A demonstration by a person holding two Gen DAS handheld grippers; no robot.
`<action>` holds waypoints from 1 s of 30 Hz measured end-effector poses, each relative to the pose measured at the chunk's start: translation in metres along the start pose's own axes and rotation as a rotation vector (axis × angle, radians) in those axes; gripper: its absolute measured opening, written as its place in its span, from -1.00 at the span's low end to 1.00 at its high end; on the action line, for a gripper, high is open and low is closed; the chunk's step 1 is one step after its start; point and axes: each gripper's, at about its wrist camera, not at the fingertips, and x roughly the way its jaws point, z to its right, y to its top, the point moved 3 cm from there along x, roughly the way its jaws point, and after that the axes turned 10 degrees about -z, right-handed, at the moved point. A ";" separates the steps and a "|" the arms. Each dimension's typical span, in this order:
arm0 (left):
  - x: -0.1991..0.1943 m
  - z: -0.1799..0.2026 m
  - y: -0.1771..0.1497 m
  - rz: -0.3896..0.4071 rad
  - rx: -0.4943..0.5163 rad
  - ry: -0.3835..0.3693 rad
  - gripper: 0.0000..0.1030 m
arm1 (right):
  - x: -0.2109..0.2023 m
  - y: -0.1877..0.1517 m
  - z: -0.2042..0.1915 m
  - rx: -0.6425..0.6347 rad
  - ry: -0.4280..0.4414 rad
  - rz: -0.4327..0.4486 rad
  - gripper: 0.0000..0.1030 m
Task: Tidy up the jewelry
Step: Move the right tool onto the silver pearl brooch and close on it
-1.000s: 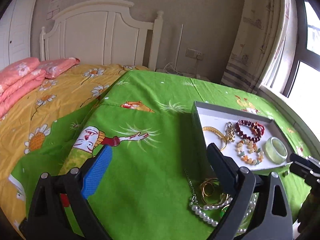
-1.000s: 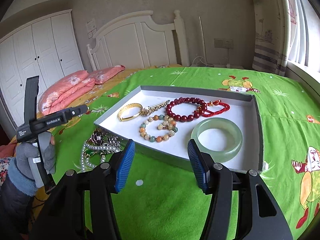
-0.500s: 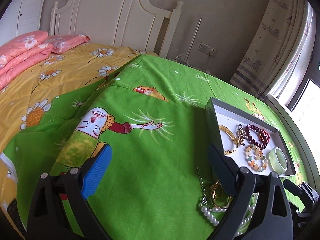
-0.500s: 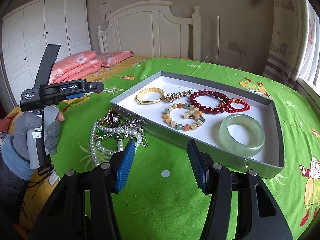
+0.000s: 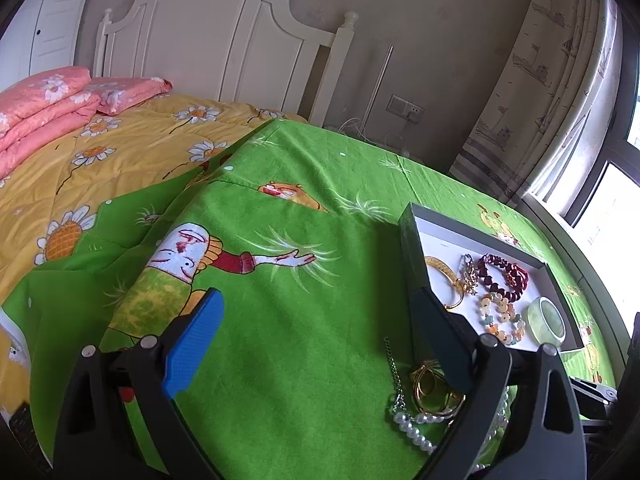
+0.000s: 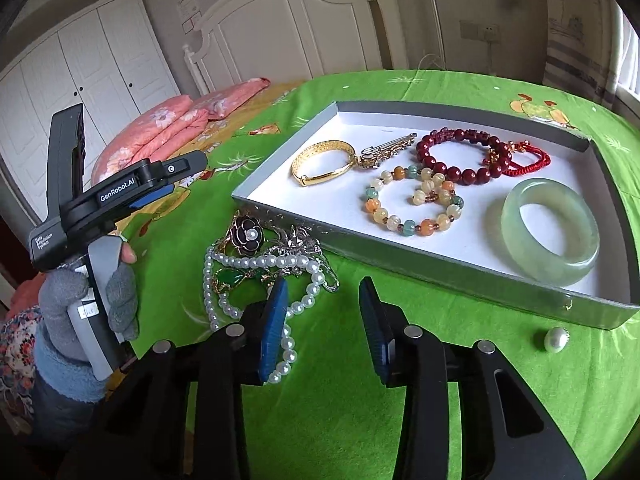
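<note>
- Since a second ago our right claw (image 6: 322, 328) has swung left, from facing the tray toward the loose jewelry heap, and its blue pads have drawn closer together; our left claw's view has rolled a little, hardly shifting.
- The bed carries a green cartoon sheet (image 6: 332, 420), and everything lies on it.
- The grey tray (image 6: 452, 276) lies on the sheet with a jade bangle (image 6: 550, 236), a dark red bead bracelet (image 6: 460, 156), a pastel bead bracelet (image 6: 412, 204) and a gold bangle (image 6: 324, 162) inside.
- The tangled heap, with a pearl necklace (image 6: 256, 264) and a black flower brooch (image 6: 246, 236), lies just beside the tray's near left wall.
- Our right claw hovers over the heap's near edge, jaws closing, nothing pressed between them; pearls pass behind the left pad.
- Our left claw (image 5: 320, 340) stands wide open and empty above bare sheet, held in a gloved hand (image 6: 86, 304).
- A single pearl (image 6: 554, 340) lies on the sheet near the tray's front right corner.
</note>
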 end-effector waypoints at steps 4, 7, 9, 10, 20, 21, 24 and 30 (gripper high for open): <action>-0.001 0.001 -0.001 0.007 0.006 -0.008 0.84 | 0.006 0.012 -0.003 0.042 -0.004 0.002 -0.26; -0.003 0.002 -0.001 0.013 0.009 -0.013 0.84 | 0.012 0.016 0.002 0.079 0.005 -0.021 -0.25; -0.003 0.002 -0.001 0.018 0.012 -0.016 0.84 | 0.016 0.019 0.004 0.093 0.029 -0.042 -0.25; -0.004 0.002 -0.001 0.020 0.014 -0.018 0.84 | 0.017 0.020 0.005 0.097 0.042 -0.049 -0.25; -0.002 0.003 -0.001 0.004 0.018 -0.007 0.84 | 0.010 0.016 -0.014 -0.036 -0.028 -0.007 -0.76; -0.001 0.003 -0.001 -0.002 0.017 -0.005 0.84 | 0.005 0.014 -0.020 -0.072 -0.060 0.016 -0.79; -0.002 0.003 -0.001 0.000 0.014 -0.006 0.84 | -0.010 0.008 -0.029 -0.134 -0.115 0.059 -0.82; -0.002 0.003 -0.001 0.007 0.018 -0.005 0.84 | -0.035 -0.005 -0.025 -0.190 -0.256 0.121 -0.82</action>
